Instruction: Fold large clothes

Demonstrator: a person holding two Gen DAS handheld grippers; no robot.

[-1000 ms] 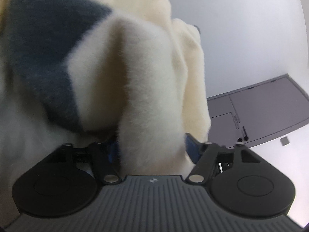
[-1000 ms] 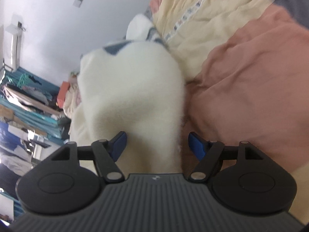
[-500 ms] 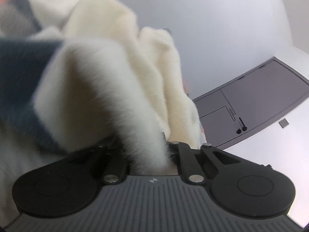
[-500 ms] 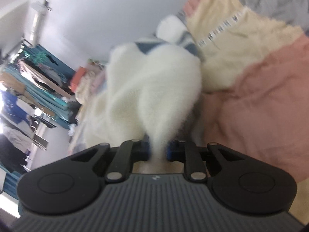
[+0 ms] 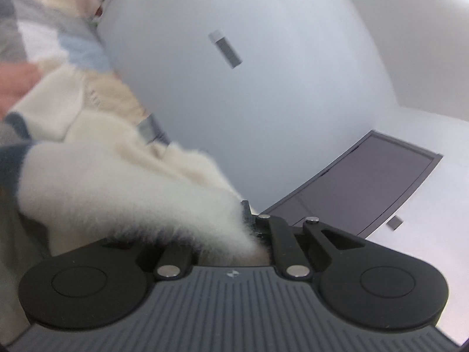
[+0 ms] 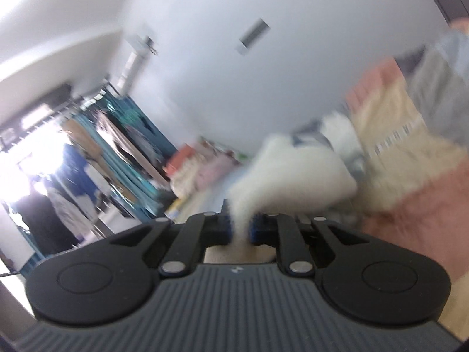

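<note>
A fluffy cream-white fleece garment with dark blue-grey patches fills the lower left of the left wrist view. My left gripper is shut on a fold of it; the fleece covers the left finger. In the right wrist view another white part of the same garment runs from the bed to my right gripper. Its jaws are closing, and the blue pads pinch a thin strip of fleece between them. Both grippers point roughly level, high above the bed. The right view is blurred.
A patchwork cover in pink, cream and grey lies on the bed at the right. A grey door stands in the white wall ahead of the left gripper. A rack of hanging clothes and heaped laundry stand at the left.
Both grippers went from open around the fleece to shut on it. Both then rose with the garment and rolled, so wall and ceiling fill more of each view.
</note>
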